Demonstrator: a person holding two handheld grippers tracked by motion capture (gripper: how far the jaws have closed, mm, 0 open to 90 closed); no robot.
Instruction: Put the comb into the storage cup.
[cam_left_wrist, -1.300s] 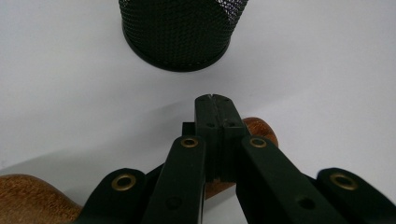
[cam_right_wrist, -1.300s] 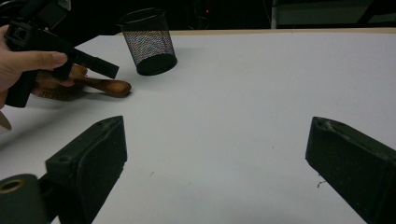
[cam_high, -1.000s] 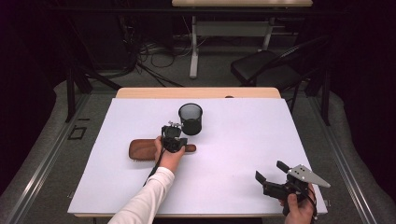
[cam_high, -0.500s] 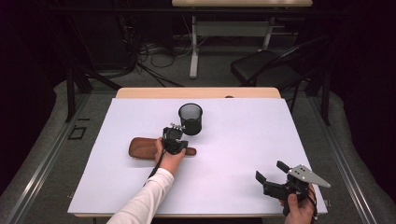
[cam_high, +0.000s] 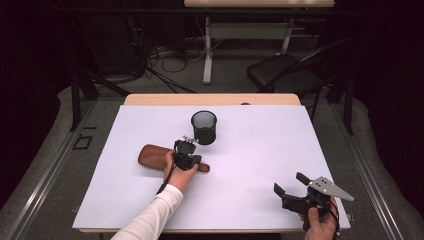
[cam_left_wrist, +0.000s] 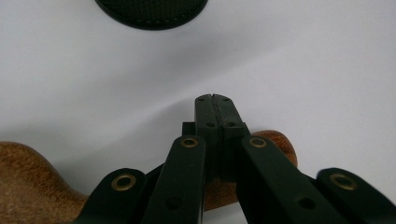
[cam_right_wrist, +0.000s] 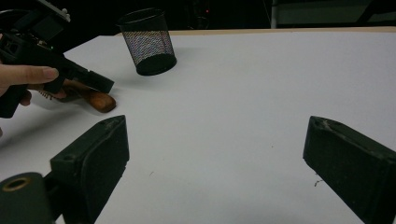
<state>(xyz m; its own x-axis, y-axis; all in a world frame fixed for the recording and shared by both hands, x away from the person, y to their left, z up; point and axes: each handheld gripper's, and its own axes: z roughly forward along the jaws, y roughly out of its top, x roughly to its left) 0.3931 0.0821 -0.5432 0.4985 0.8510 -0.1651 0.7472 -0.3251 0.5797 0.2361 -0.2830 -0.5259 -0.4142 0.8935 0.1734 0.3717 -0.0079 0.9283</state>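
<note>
A brown wooden hairbrush (cam_high: 151, 156) lies flat on the white table cover, its handle (cam_left_wrist: 280, 140) pointing right. My left gripper (cam_high: 187, 144) hovers just over that handle, and its jaws (cam_left_wrist: 215, 99) are pressed together with nothing between them. A black mesh cup (cam_high: 204, 127) stands upright just beyond its tip. My right gripper (cam_high: 289, 183) rests near the front right corner, open and holding nothing. In the right gripper view, its wide-apart jaws (cam_right_wrist: 219, 135) frame bare cover, with the cup (cam_right_wrist: 147, 42), the brush handle (cam_right_wrist: 98, 100) and the left gripper (cam_right_wrist: 100, 84) at upper left.
The white cover (cam_high: 260, 150) leaves a strip of wooden table edge (cam_high: 210, 99) bare at the back. A dark chair (cam_high: 285, 72) and a desk frame stand on the floor beyond the table. Cables lie on the floor at the back left.
</note>
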